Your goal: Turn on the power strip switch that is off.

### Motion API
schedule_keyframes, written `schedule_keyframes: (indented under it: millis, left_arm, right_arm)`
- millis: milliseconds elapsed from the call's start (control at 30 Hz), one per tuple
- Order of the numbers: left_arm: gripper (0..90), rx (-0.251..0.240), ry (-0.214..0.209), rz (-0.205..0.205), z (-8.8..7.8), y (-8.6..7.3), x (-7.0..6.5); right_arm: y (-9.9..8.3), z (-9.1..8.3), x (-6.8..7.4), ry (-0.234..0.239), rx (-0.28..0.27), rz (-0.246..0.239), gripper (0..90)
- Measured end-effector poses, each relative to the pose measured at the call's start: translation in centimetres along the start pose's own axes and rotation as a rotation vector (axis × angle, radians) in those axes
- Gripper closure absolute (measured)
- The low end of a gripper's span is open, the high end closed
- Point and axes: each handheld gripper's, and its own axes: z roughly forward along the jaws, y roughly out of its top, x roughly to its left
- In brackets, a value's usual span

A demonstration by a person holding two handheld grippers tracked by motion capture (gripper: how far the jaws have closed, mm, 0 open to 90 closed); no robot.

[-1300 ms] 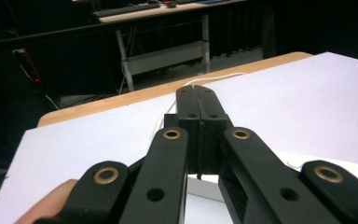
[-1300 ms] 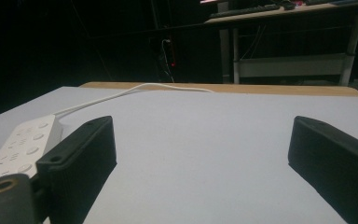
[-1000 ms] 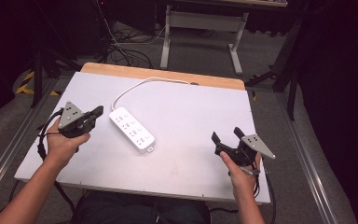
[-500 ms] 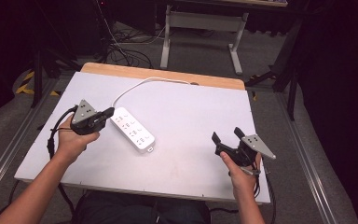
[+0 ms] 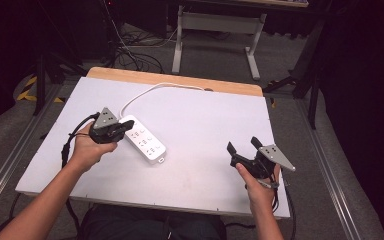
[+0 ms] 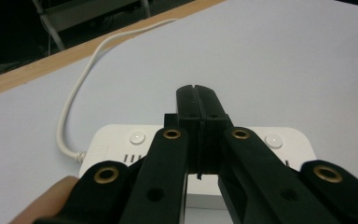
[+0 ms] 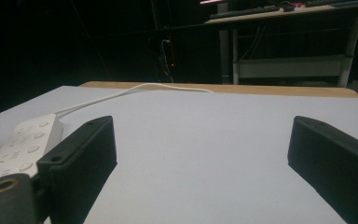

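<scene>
A white power strip (image 5: 147, 142) lies on the white table top (image 5: 205, 115), left of centre, and its white cable (image 5: 150, 90) curves off to the far edge. My left gripper (image 5: 129, 124) is shut with nothing between its jaws, and its tip hangs just over the strip's far-left end. In the left gripper view the closed jaws (image 6: 196, 91) stand in front of the power strip (image 6: 284, 140) and the cable (image 6: 74, 102). My right gripper (image 5: 242, 146) is held open at the near right, well apart from the strip. Its wide-spread jaws (image 7: 205, 140) frame bare table, with the power strip (image 7: 23, 144) at the far left.
A wooden strip (image 5: 180, 80) borders the table's far edge. Beyond it stands a desk frame (image 5: 215, 30) on dark floor with loose cables (image 5: 135, 55). Metal rails (image 5: 15, 155) run along both sides of the table.
My left hand has moved right across the table, bringing its shut jaws over the end of the power strip. The right hand and the strip have stayed put.
</scene>
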Motion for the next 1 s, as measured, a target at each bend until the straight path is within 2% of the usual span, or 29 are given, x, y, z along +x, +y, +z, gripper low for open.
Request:
schedule_keyframes:
  millis: [300, 533, 767, 867, 1000]
  left_arm:
    - [90.0, 0.038, -0.04, 0.013, 1.7, 0.3, -0.7]
    - [90.0, 0.064, -0.044, 0.028, 2.5, 0.3, -0.7]
    - [90.0, 0.105, -0.072, 0.022, 3.7, 0.2, -1.1]
    - [90.0, 0.122, -0.078, 0.039, 4.4, 0.2, -1.2]
    - [90.0, 0.131, -0.09, 0.033, 4.8, 0.2, -1.2]
  right_arm:
    - [0.0, 0.0, 0.1, 0.0, -0.001, -0.002, 8.4]
    - [-0.1, 0.0, 0.1, -0.002, 0.003, -0.008, 8.4]
    - [0.0, 0.0, 0.2, -0.007, 0.004, -0.007, 8.5]
    - [0.0, 0.0, 0.2, -0.007, 0.004, -0.007, 8.5]
    - [0.0, 0.0, 0.2, -0.006, 0.002, -0.007, 8.5]
